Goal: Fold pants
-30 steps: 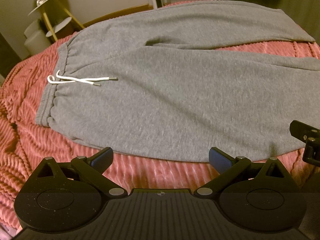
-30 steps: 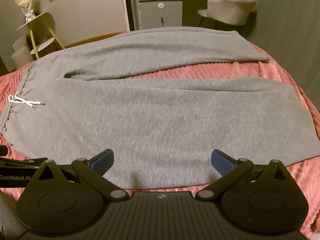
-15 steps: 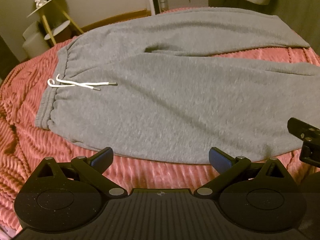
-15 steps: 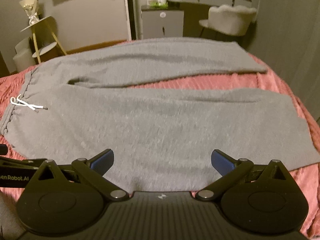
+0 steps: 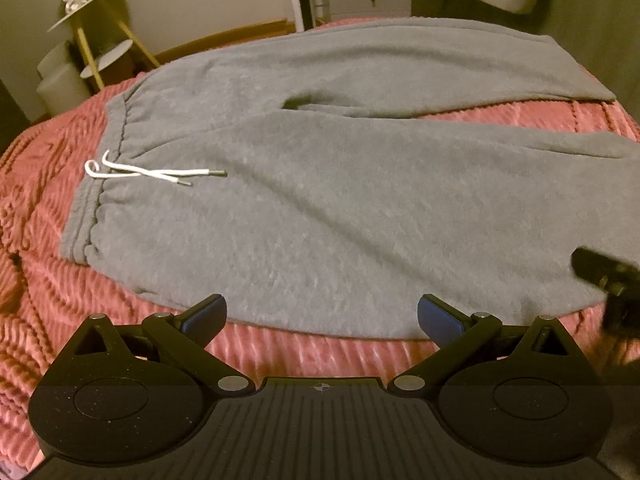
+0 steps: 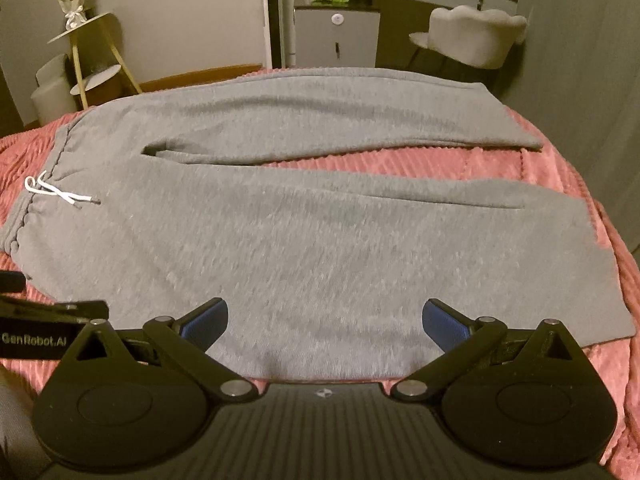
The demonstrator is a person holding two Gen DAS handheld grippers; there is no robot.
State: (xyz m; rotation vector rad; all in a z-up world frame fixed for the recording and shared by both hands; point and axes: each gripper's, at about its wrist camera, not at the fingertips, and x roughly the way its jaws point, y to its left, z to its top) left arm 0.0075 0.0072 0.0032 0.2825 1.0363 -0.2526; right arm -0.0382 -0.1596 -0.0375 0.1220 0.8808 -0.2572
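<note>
The left gripper is spread wide with nothing between its blue pads, held above the near edge of the pants without touching them. The right gripper is equally wide and empty, poised over the near leg farther toward the cuff. The grey pants lie flat and unfolded on a pink ribbed blanket, waistband to the left, legs running right with a gap of blanket between them. A white drawstring lies on the cloth near the waistband. A tiered stand and a chair stand beyond the bed.
</note>
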